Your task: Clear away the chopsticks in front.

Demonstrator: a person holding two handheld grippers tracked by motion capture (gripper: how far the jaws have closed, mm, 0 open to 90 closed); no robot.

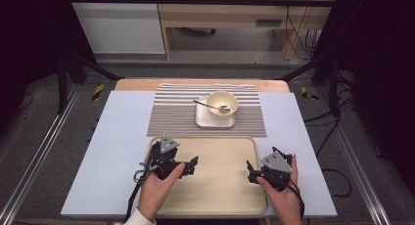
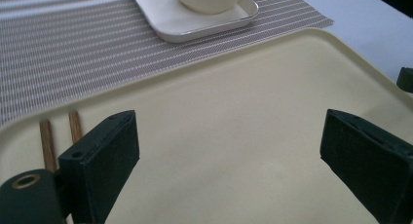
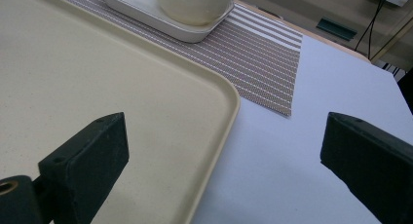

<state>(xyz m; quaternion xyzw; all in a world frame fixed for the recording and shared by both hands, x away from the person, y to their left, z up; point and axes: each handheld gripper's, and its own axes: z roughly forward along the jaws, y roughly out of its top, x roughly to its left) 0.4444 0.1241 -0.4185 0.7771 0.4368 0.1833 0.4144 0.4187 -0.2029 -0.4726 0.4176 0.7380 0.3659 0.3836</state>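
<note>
Cream plastic tray [image 1: 220, 198], rounded corners, at near edge of table [image 1: 117, 137]; far rim overlaps striped placemat [image 1: 171, 115].

Item 1: left gripper [image 1: 190, 165], in person's left hand [image 1: 159, 186], over tray's left part, jaws pointing right across tray. Jaws spread wide, nothing btwn them; bare tray floor seen in the gap in left gripper view.

Item 2: chopsticks [image 2: 47, 143], wooden, pair, lying on tray floor near its left rim. Seen in left gripper view just behind the left jaw, side by side, not touching either jaw. Lower ends hidden by jaw.

Item 3: right gripper [image 1: 251, 172], in right hand [image 1: 284, 195], at tray's right side. Jaws wide apart, empty; in right gripper view one jaw over tray, the other over bare table, tray rim btwn.

Item 4: bowl [image 1: 222, 104], cream, upright on square plate [image 1: 205, 120], centre of placemat, beyond tray, well apart from both grippers.

Item 5: spoon [image 1: 215, 107], metal, head inside bowl, handle resting on rim, sticking out to left.
</note>
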